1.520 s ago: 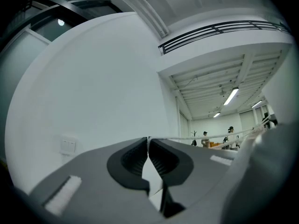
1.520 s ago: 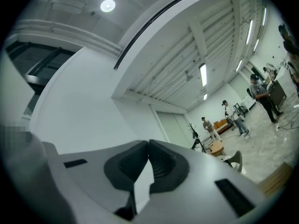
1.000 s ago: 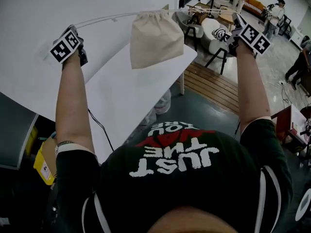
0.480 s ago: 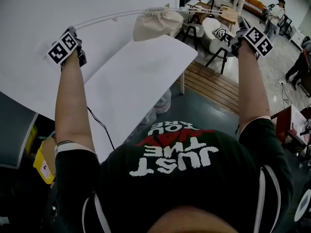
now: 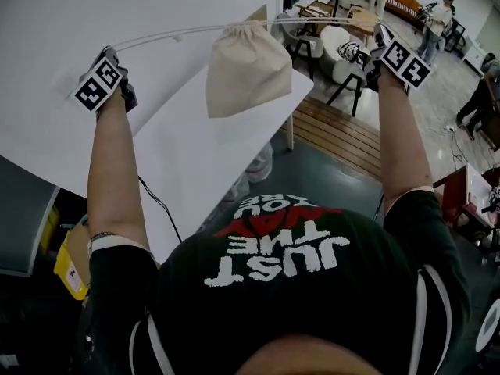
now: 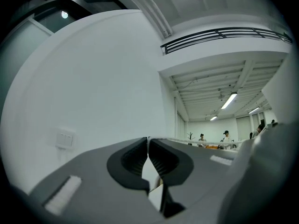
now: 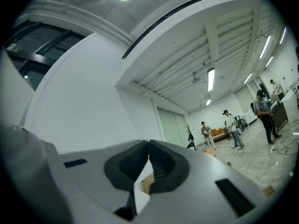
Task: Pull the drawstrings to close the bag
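Head view, both arms raised. The left gripper (image 5: 112, 51) sits at the upper left of the frame and the right gripper (image 5: 380, 28) at the upper right, each with its marker cube turned toward the camera. The drawstrings (image 5: 187, 31) run as thin pale lines between the two grippers, nearly taut across the top of the frame. The bag (image 5: 246, 69), a cream cloth pouch, hangs from them at upper centre, nearer the right gripper than the left. Its mouth is gathered into tight pleats at the cords and its body sags below. In the picture the bag overlaps the far corner of the white desk (image 5: 203, 155), which fills the middle left. The left jaws have just been closing. Their tips now meet on a drawstring, which leaves them as a fine white line toward the right in the left gripper view. The right jaws are closed tip to tip on the other end of the cords.
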The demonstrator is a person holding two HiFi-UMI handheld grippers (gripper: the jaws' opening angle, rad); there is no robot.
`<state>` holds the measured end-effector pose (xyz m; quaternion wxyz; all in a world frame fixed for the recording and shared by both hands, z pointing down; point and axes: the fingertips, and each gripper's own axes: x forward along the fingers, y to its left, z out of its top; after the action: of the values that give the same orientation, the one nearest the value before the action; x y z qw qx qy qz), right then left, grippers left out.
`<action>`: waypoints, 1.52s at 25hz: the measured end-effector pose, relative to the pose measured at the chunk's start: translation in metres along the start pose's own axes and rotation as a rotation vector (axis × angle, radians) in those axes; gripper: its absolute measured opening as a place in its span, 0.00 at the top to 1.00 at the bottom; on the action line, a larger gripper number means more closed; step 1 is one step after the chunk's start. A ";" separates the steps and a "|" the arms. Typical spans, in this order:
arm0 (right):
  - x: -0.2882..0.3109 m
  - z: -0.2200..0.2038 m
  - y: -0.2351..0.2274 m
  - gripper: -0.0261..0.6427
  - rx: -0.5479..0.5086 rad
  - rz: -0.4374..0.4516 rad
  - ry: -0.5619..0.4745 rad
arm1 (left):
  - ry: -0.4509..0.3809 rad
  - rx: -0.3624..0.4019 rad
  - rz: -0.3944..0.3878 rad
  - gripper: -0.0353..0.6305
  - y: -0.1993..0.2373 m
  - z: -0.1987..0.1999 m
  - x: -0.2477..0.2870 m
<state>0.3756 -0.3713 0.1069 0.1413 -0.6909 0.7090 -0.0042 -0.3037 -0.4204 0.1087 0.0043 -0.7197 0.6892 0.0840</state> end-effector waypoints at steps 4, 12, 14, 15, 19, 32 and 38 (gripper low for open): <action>0.001 -0.002 -0.001 0.94 -0.001 0.006 0.006 | -0.005 -0.021 -0.005 0.92 0.000 0.000 0.000; 0.001 0.001 0.005 0.94 0.010 0.025 0.001 | 0.000 -0.071 -0.003 0.92 0.003 -0.001 -0.002; 0.002 0.002 0.007 0.94 0.003 0.031 0.001 | 0.002 -0.073 -0.001 0.92 0.004 -0.002 -0.002; 0.002 0.002 0.008 0.94 0.001 0.033 0.003 | 0.003 -0.074 -0.001 0.92 0.005 -0.001 -0.002; 0.009 -0.004 0.020 0.95 0.033 0.052 0.028 | 0.010 -0.128 0.012 0.93 0.013 -0.001 -0.001; 0.013 -0.030 -0.014 0.95 0.147 0.018 0.073 | 0.067 -0.209 -0.040 0.93 0.018 -0.030 0.000; 0.013 -0.014 0.000 0.95 0.127 0.028 0.040 | 0.026 -0.255 0.001 0.93 0.018 -0.008 0.004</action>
<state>0.3731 -0.3870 0.1181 0.1706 -0.6703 0.7196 -0.0610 -0.3204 -0.4263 0.1179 -0.0960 -0.7149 0.6734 0.1617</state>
